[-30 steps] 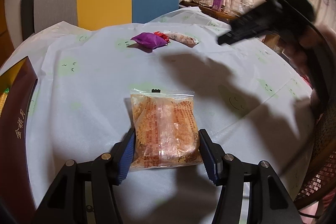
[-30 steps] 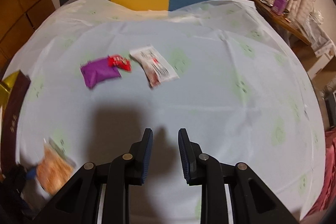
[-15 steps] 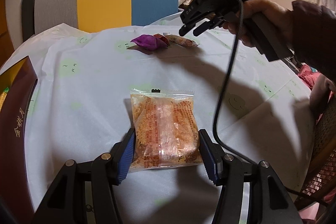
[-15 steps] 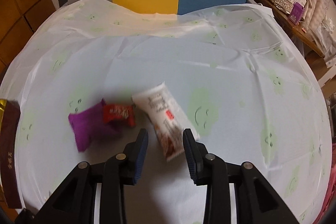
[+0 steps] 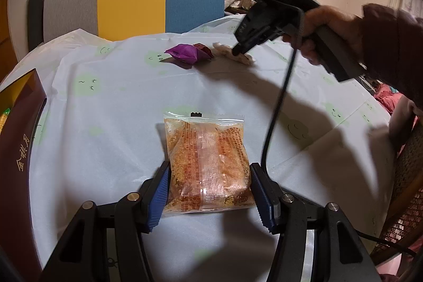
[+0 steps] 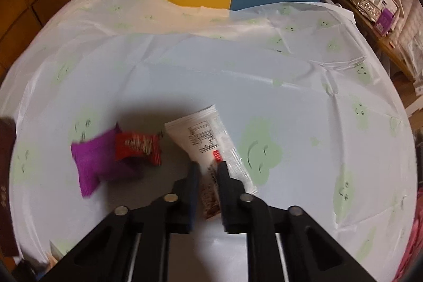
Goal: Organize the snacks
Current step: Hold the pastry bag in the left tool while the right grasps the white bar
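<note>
At the far side my right gripper [image 6: 207, 169] pinches the white packet [image 6: 208, 139] beside purple [image 6: 92, 163] and red [image 6: 137, 147] snacks; left gripper [image 5: 207, 192] spread around the near orange pouch [image 5: 208, 163] — nothing sorted yet, I judge.

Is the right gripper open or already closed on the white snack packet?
Closed on it. The right gripper has its jaws narrowed against the near end of the white snack packet, which lies flat on the tablecloth.

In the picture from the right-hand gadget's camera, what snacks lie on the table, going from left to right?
Purple packet → red packet → white packet, whose near end sits between the fingers of the right gripper.
</note>
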Available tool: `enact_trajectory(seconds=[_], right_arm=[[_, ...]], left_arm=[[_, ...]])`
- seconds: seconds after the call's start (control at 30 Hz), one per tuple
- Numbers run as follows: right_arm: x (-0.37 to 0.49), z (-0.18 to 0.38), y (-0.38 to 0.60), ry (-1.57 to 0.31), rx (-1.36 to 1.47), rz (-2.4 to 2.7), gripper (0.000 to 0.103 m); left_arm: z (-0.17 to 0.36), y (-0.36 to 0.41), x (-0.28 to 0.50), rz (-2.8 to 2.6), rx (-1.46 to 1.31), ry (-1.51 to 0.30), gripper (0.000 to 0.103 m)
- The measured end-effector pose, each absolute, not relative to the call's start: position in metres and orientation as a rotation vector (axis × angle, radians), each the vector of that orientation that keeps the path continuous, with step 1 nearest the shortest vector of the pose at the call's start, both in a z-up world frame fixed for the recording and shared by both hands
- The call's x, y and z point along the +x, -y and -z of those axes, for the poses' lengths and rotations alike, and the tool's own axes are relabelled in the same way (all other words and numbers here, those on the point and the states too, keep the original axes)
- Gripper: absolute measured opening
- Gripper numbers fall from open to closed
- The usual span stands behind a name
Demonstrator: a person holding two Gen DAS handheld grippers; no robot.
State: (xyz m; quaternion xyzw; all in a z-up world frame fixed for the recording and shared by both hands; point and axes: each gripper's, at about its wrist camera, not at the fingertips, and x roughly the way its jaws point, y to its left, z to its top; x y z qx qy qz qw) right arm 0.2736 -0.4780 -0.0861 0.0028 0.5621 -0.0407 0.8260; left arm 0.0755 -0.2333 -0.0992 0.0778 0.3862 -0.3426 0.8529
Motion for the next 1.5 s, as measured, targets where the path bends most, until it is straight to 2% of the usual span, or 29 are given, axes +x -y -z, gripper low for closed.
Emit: enact_trajectory(seconds=[0.23, 0.47, 0.53, 0.73, 1.1, 1.37, 1.5], right_arm=[[0.226, 0.101, 0.476, -1.315, -0.019, 0.129, 0.012], [0.178, 0.099, 0.482, -1.327, 0.041, 0.097, 0.014], [0.170, 0.098, 0.482, -1.341, 0.054, 0.067, 0.030], [0.175, 0.071, 0.485, -1.208, 0.016, 0.057, 0.040], [0.254, 0.083, 0.476, -1.204, -0.146, -0.003, 0.041], [0.271, 0.098, 0.487, -1.237, -0.111, -0.048, 0.042], [0.260, 0.099, 0.488, -1.244, -0.108, -0.026, 0.039]], left_arm=[[0.099, 0.232, 0.075, 0.723, 0.157, -0.807, 0.059], [0.098, 0.231, 0.076, 0.724, 0.153, -0.807, 0.059], [0.098, 0.230, 0.076, 0.725, 0.152, -0.808, 0.059], [0.098, 0.231, 0.075, 0.722, 0.157, -0.806, 0.059], [0.098, 0.232, 0.076, 0.724, 0.152, -0.809, 0.059], [0.099, 0.232, 0.077, 0.727, 0.148, -0.811, 0.060], [0.099, 0.231, 0.077, 0.729, 0.145, -0.809, 0.060]])
